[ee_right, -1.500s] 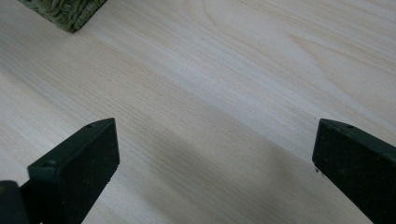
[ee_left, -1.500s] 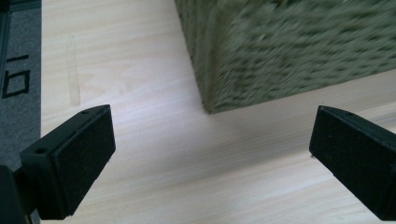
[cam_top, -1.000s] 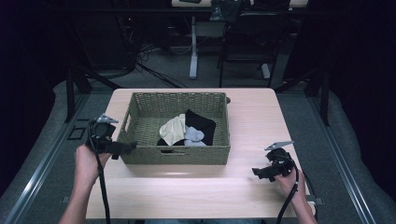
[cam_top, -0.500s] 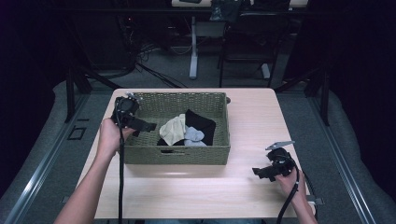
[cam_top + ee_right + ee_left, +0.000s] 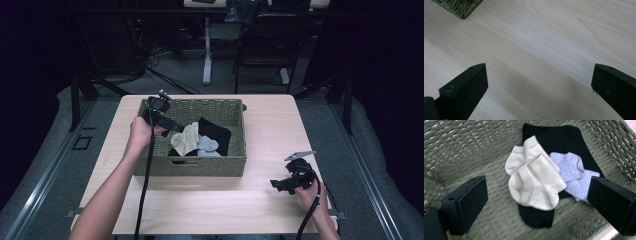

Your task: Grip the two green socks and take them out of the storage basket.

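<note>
In the high view the left gripper (image 5: 172, 126) hangs over the left half of the woven green basket (image 5: 200, 167), held by the person's left hand (image 5: 140, 131), its jaws pointing toward 3 o'clock at the socks. The left gripper view shows its jaws spread wide with nothing between them, framing the pile from above without touching it.

The pile lies on the basket floor, right of centre. A pair of cream ankle socks (image 5: 535, 180) sits on top, one partly overlapping the other. At their 3 o'clock, touching them, lies a light grey sock (image 5: 576, 173). Both rest on a black sock (image 5: 559, 137) that reaches out from under them toward 12 o'clock and 6 o'clock.

The right gripper (image 5: 278, 184) is near the wooden table (image 5: 270, 120) surface at about 4 o'clock from the basket, well apart from it, held by the right hand (image 5: 307, 189). In the right gripper view its jaws stand wide apart over bare wood, with a basket corner (image 5: 457, 7) at 11 o'clock.
</note>
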`<action>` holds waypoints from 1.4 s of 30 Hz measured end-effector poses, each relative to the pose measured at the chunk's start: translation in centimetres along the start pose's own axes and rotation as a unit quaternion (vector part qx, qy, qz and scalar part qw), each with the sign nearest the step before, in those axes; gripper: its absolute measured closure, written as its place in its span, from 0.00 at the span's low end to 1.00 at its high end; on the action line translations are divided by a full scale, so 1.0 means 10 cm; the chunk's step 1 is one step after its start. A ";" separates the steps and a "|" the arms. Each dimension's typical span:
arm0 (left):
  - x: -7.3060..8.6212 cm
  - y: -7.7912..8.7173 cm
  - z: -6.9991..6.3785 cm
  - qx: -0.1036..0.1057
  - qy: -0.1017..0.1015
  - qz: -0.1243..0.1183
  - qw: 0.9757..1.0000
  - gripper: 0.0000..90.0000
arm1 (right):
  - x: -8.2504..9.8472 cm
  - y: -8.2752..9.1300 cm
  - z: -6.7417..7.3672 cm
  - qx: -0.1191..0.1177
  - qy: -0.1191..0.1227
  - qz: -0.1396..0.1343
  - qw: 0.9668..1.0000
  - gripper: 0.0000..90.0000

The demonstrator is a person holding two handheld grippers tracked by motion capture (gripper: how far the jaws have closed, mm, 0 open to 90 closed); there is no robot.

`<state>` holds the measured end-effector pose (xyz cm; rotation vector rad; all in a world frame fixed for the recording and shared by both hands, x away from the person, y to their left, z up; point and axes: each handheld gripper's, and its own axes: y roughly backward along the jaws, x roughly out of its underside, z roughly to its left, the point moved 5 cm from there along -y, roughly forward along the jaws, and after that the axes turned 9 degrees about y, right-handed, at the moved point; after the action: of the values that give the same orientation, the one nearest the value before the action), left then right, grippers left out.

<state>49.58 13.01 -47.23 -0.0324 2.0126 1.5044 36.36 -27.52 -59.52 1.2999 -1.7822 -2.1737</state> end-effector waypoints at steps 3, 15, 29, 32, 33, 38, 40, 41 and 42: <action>-0.06 -0.11 -0.03 0.007 0.000 0.010 1.000 0.04 | 0.00 0.00 0.00 -0.002 0.000 0.001 1.000 0.00; -0.17 -0.53 -0.10 0.014 0.006 0.045 0.999 0.18 | 0.00 0.00 -0.01 0.000 -0.001 0.000 1.000 0.00; -0.24 -0.89 -0.06 0.011 0.022 0.078 0.997 0.39 | 0.01 0.01 -0.02 0.000 -0.003 0.001 1.000 0.00; -0.24 -0.94 -0.08 0.009 0.023 0.087 0.996 0.45 | 0.01 0.00 -0.02 -0.002 -0.004 0.002 1.000 0.00; -0.24 -0.94 -0.08 0.009 0.023 0.087 0.996 0.48 | 0.01 0.00 -0.02 -0.002 -0.004 0.002 1.000 0.00; -0.21 -0.99 -0.11 0.013 0.018 0.098 0.995 0.68 | 0.01 0.00 -0.02 0.001 -0.001 0.006 1.000 0.00; -0.20 -0.99 -0.13 0.018 0.014 0.100 0.995 0.82 | 0.01 0.01 -0.02 0.001 -0.001 0.008 1.000 0.01; -0.18 -0.99 -0.14 0.021 0.010 0.102 0.995 0.90 | 0.01 0.00 -0.02 -0.001 -0.004 0.005 1.000 0.01; -0.17 -0.99 -0.15 0.025 0.012 0.098 0.995 0.94 | 0.01 0.00 -0.02 -0.002 -0.005 0.004 1.000 0.01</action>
<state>53.93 7.64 -54.63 0.1725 2.1233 1.5778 36.38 -27.72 -59.56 1.2819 -1.7830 -2.1811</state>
